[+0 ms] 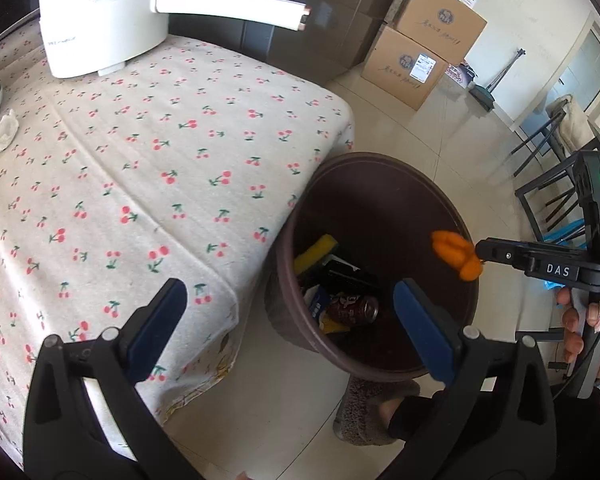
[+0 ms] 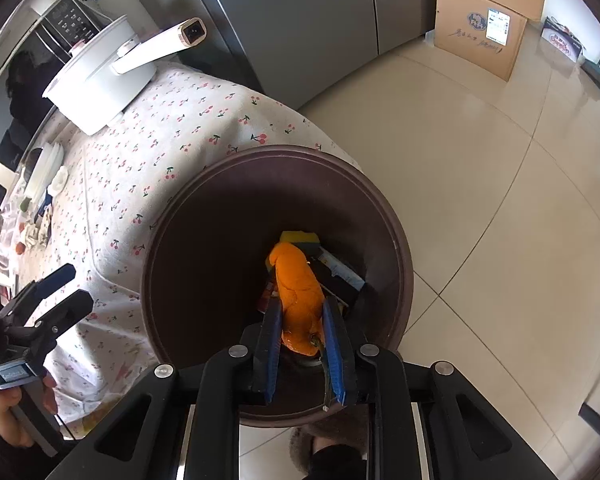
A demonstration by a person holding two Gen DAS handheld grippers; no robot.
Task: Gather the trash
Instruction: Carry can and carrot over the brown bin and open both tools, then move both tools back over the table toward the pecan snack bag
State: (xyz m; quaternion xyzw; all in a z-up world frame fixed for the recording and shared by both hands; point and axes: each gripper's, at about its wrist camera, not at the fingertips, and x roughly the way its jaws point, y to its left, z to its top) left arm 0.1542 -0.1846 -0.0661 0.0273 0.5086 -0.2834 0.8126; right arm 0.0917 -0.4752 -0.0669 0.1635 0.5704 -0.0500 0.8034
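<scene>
Orange peel [image 2: 300, 296] hangs pinched in my right gripper [image 2: 300, 320] over the brown bin [image 2: 396, 248]; left gripper [image 1: 288, 320] spread, empty. Releasing near the rim, it could stick to a pad or bounce out.

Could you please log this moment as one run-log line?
right gripper: shut on orange peel | above brown round plastic bin | left gripper: open, holding nothing

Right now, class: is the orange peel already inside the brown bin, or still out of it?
Out. The right gripper grips the orange peel above the brown bin, over the can and other trash at the bottom.
</scene>
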